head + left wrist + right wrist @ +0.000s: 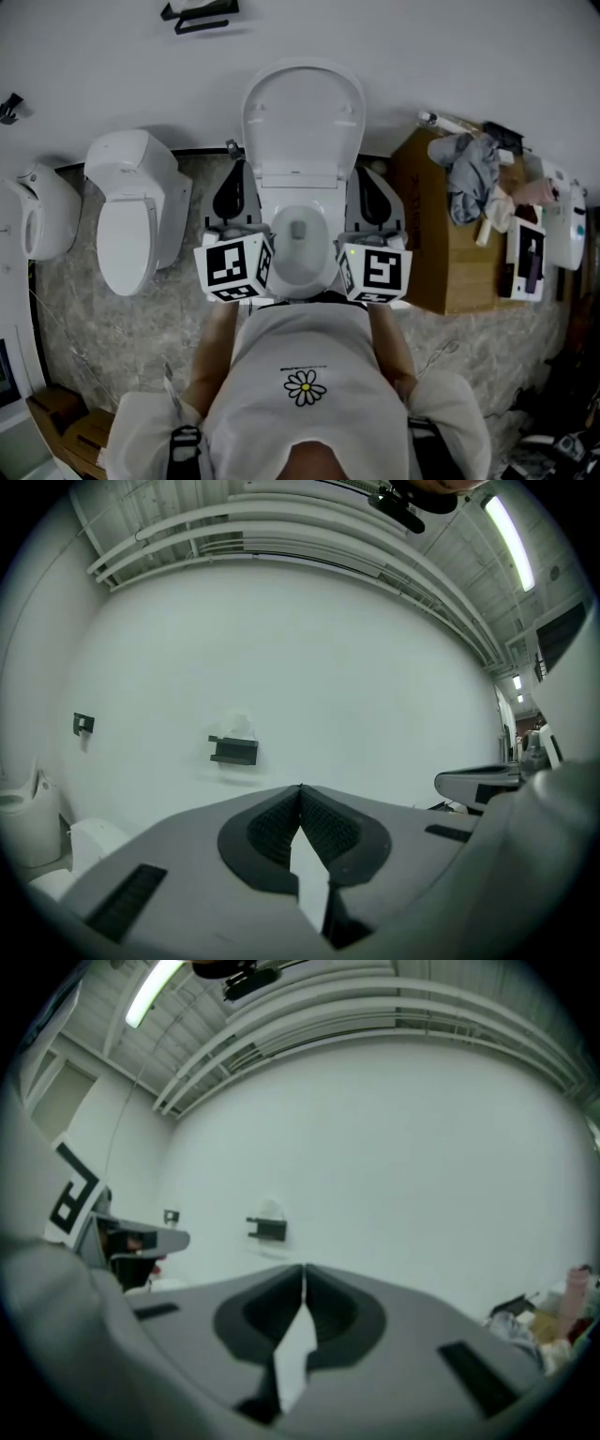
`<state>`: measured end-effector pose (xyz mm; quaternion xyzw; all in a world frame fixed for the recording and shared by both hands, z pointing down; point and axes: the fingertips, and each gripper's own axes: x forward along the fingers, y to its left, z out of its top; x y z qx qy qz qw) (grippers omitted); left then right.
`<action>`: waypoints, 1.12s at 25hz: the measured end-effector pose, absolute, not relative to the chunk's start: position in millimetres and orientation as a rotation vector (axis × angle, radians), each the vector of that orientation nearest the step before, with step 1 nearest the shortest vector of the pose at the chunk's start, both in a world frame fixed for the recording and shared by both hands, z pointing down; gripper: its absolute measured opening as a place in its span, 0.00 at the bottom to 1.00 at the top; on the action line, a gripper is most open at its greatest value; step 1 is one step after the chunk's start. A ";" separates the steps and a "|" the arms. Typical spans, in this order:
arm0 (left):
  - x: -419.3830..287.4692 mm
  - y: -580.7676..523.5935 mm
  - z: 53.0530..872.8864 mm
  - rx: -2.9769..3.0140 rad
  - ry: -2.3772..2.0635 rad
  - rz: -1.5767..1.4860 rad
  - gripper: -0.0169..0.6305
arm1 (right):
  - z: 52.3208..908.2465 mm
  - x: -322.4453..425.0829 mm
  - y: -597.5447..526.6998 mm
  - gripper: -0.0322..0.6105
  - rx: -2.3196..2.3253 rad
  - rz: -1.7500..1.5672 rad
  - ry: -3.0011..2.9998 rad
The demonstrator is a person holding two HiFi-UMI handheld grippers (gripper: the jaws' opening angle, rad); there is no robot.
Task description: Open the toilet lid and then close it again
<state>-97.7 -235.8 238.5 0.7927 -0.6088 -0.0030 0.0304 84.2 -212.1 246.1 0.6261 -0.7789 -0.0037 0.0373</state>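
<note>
The white wall [94,75] fills most of what either hand-held gripper faces, and against it stands the toilet [298,246], right in front of the person. Its lid [302,117] is already up and leaning back toward the wall, so I'd say the opening half is done and the closing half has not begun. The left hand-held gripper [300,791] and the right hand-held gripper [304,1269] hang on either side of the bowl. Each has its jaws pressed together with nothing between them, and each points level at the wall, not at the lid. To my eye the next move calls for one of them to rise and reach forward to the lid's top edge, hook or push it off its resting lean, and ease it down instead of letting it drop.

Plenty is hard to judge from here. The person's torso covers the front of the bowl, and from this steep angle I cannot tell whether the seat ring lies down or is raised with the lid. Neither gripper view shows the toilet at all, only wall, ceiling and a small dark wall bracket [234,750]. The second toilet [131,216] to the left has its lid down. The cardboard box [441,244] to the right holds a jumble I cannot sort out.
</note>
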 end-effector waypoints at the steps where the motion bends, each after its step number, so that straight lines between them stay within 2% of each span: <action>1: -97.5 -241.4 239.6 2.449 -1.872 0.004 0.05 | 244.3 84.7 -219.0 0.10 1.916 0.006 -2.408; 4: -94.2 -268.3 243.6 2.475 -1.830 0.068 0.07 | 239.4 88.2 -250.4 0.10 1.893 0.036 -2.447; 6: -89.0 -293.8 248.4 2.486 -1.770 0.080 0.17 | 236.5 93.0 -277.9 0.10 1.886 0.040 -2.459; 9: -80.0 -342.7 268.1 2.465 -1.692 0.112 0.28 | 247.4 101.6 -326.6 0.25 1.855 0.084 -2.445; 12: -73.0 -395.5 294.1 2.407 -1.671 0.197 0.32 | 282.2 113.8 -376.2 0.31 1.818 0.145 -2.337; 18: -65.4 -470.7 335.1 2.397 -1.750 0.475 0.32 | 357.0 124.2 -453.3 0.32 1.749 0.187 -2.099; 24: -61.3 -511.8 370.4 2.358 -1.826 0.693 0.32 | 372.9 124.9 -491.3 0.31 1.741 0.209 -2.036; 26: -64.4 -516.5 372.3 2.326 -1.876 0.693 0.28 | 375.6 128.8 -496.7 0.30 1.763 0.246 -2.037; 28: -68.9 -518.9 371.9 2.293 -1.893 0.676 0.21 | 377.7 133.0 -498.9 0.22 1.791 0.258 -2.033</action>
